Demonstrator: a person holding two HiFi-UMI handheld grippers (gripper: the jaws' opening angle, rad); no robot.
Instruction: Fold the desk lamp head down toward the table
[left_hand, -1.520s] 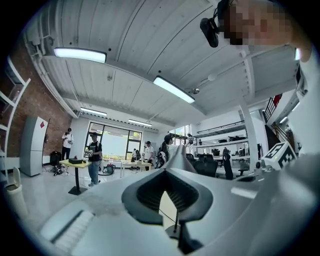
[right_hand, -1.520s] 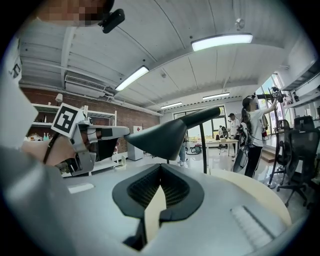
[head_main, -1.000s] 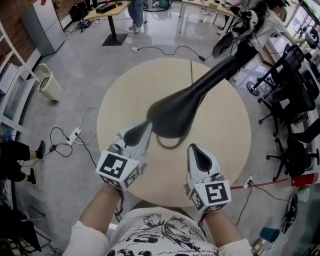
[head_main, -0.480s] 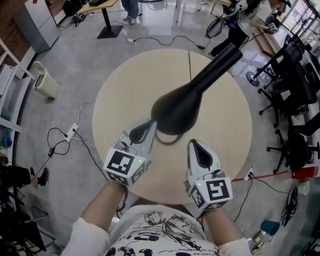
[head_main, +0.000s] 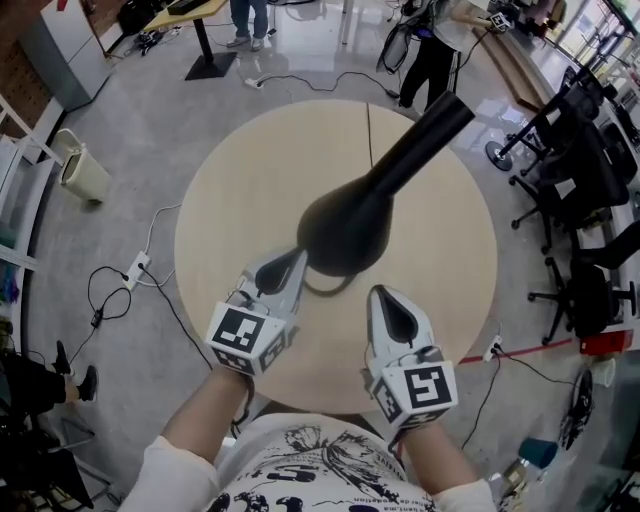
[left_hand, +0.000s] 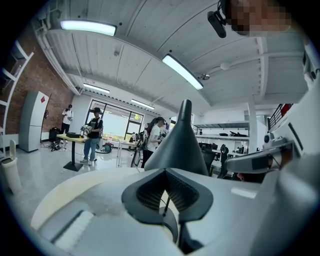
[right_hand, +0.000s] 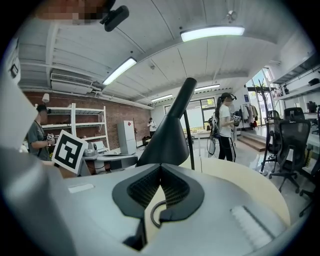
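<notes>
Black desk lamp head (head_main: 345, 235): hangs over the middle of your round beige tabletop (head_main: 240, 180). Its thick neck (head_main: 420, 135) runs up and away to the far right, and a thin rod (right_hand: 189, 142) drops from the head to the tabletop.
Left tongs (head_main: 295, 257): closed, tips together right at the lamp head's near rim. You cannot tell from any view whether they touch it.
Right tongs (head_main: 380, 297): closed on nothing, just beside the lamp head's near edge and apart from it.
Black loop (right_hand: 151, 213): lies on the tabletop between your two tongs.
</notes>
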